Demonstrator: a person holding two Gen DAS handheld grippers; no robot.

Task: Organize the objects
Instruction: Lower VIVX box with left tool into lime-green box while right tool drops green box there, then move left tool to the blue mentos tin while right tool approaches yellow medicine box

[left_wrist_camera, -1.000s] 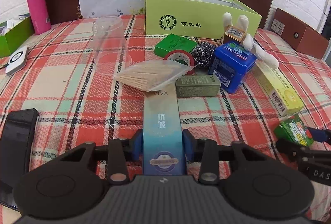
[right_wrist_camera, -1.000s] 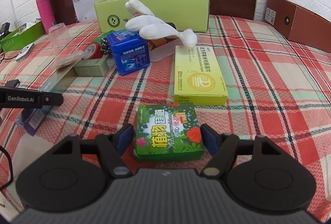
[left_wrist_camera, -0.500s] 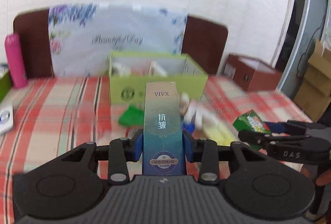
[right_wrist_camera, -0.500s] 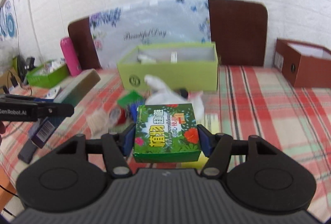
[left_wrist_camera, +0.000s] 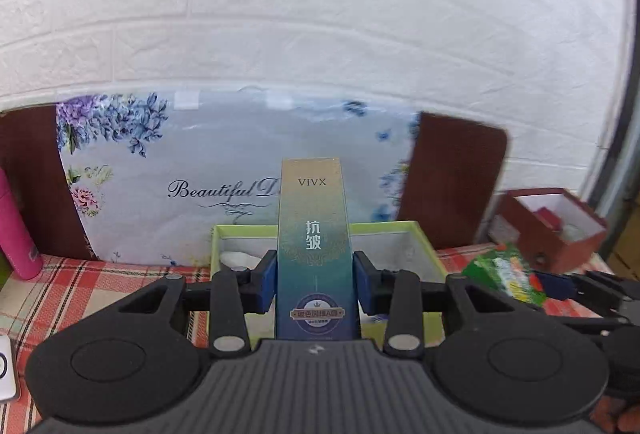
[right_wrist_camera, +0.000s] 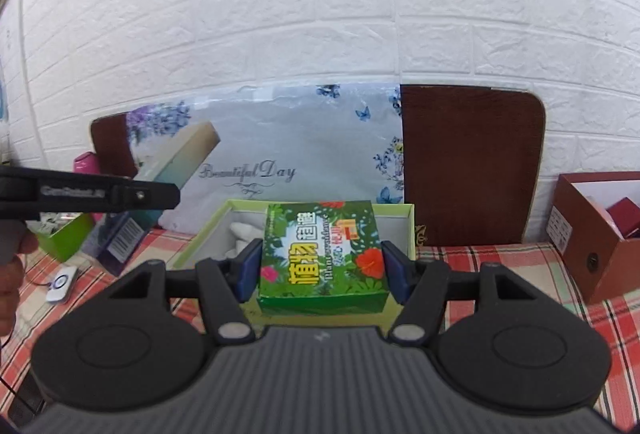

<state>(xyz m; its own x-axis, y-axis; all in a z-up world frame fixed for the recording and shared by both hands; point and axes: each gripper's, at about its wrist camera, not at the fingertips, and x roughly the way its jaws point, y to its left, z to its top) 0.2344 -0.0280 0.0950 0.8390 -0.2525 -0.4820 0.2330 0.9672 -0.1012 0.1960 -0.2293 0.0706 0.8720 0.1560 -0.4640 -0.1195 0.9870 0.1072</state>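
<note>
We read "VIVX" near the top of the tall slim carton (left_wrist_camera: 315, 246), with Chinese characters beneath it and a round badge lower down. The left tool (left_wrist_camera: 315, 284) grips this carton between its blue pads (left_wrist_camera: 267, 284), the carton standing up ahead of it. The right tool (right_wrist_camera: 322, 270) is clamped on the green leaf-printed box (right_wrist_camera: 322, 254), which carries yellow Chinese characters, a red flower and a slanted line of small lettering we cannot read for certain.

Ahead of both tools stands the open lime-green box (left_wrist_camera: 416, 234), with a white item lying inside it on the left tool's left. Behind it leans the floral sheet (left_wrist_camera: 192, 169), lettered "Beautiful Day". In the right wrist view the other tool's arm bears blurred lettering, seemingly "GenRobot.AI".

A second ago both cartons lay low on the checked surface (left_wrist_camera: 80, 282) among a blue tin, a yellow box, a scourer and a clear cup. Now both are lifted clear of that clutter, which has dropped out of sight, and the lime-green box sits directly beyond each tool. The grips themselves have not changed.
</note>
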